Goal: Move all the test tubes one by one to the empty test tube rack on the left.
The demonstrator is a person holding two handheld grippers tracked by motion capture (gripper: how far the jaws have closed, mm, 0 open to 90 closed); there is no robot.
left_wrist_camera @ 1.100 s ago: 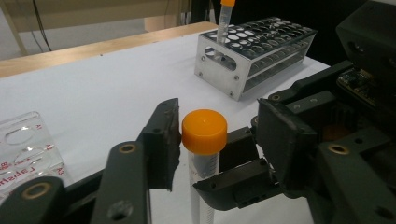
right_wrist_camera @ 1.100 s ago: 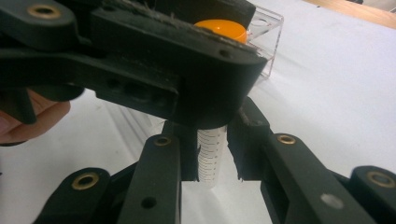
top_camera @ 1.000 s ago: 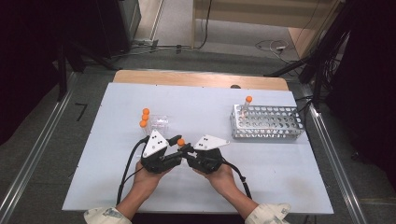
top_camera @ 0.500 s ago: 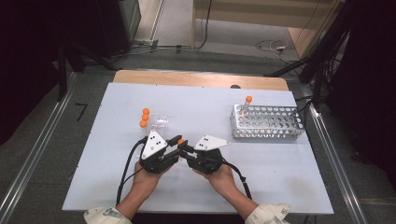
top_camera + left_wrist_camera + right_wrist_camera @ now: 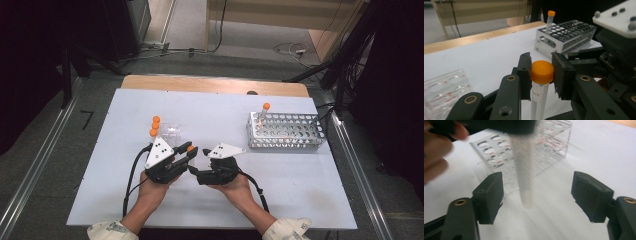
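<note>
A clear tube with an orange cap (image 5: 542, 72) hangs upright above the white table (image 5: 215, 110). My left gripper (image 5: 541, 72) is shut on its cap, one pad on each side. In the high view this gripper (image 5: 189, 150) is left of centre, near the front. My right gripper (image 5: 537, 195) has just been opening and now stands open. The tube's lower body (image 5: 525, 182) hangs between its pads, touching neither. In the high view the right gripper (image 5: 197, 172) faces the left one closely.
A metal rack (image 5: 285, 132) at the right holds one orange-capped tube (image 5: 264, 111) at its far left corner. A clear plastic rack (image 5: 170, 132) with orange-capped tubes (image 5: 155, 125) stands just behind my left gripper. Bare table lies between the racks.
The left jaws have closed onto the tube's cap and the right jaws have spread away from its body. Both hands stay in the same spot.
</note>
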